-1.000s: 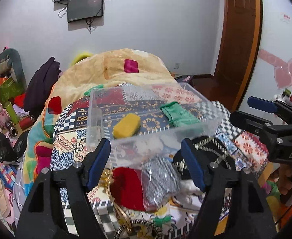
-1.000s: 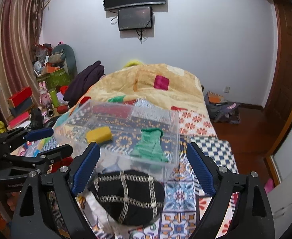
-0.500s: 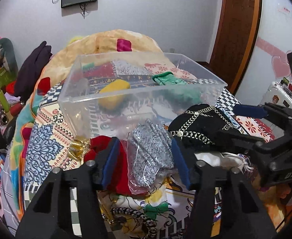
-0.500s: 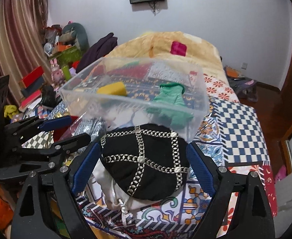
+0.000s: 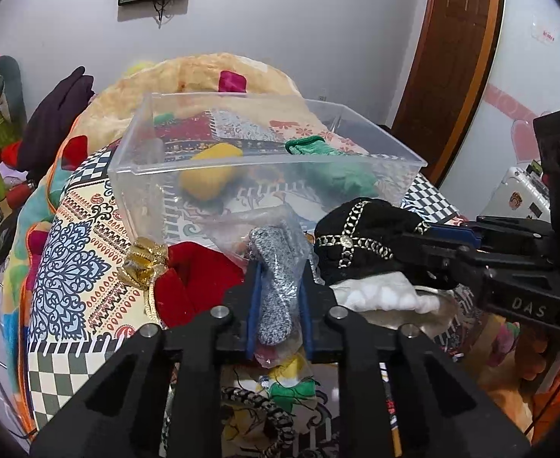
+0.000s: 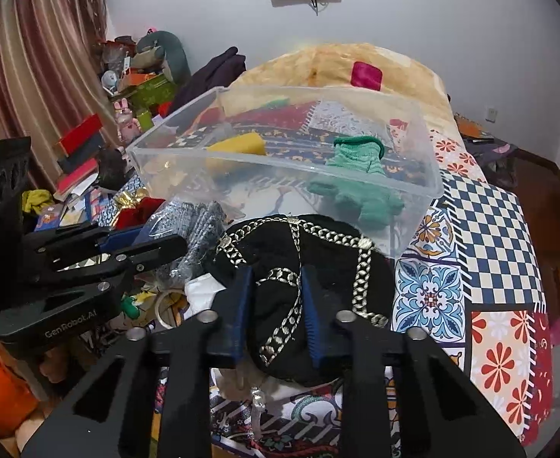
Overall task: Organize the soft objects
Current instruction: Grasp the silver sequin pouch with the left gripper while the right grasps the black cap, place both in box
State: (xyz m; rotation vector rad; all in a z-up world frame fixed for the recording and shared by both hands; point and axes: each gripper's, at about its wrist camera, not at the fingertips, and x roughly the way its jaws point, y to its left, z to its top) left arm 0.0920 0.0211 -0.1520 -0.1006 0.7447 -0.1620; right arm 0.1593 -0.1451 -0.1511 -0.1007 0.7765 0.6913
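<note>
- Patterned patchwork quilt (image 6: 429, 297) covers the bed, and all the soft things lie on it.
- Clear plastic bin (image 5: 387, 170) stands on the quilt, far behind both tools; inside it are a yellow sponge (image 5: 207, 175) on the left and a green glove (image 6: 356, 175) on the right.
- Black cap with gold chain trim (image 6: 280, 252) lies just near of the bin, on a white cloth (image 5: 379, 295). The right tool (image 6: 274, 305) is clenched on the near edge of this cap, which fills the gap between its blue pads.
- Red velvet pouch (image 5: 196, 278) with a gold bow (image 5: 142, 263) lies at the left, touching the bagged glove.
- Grey knitted glove in a clear bag (image 5: 276, 278) lies between the pouch and the cap, near the front wall of the bin. The left tool (image 5: 278, 313) is grasping it, both pads pressing on the bag.
</note>
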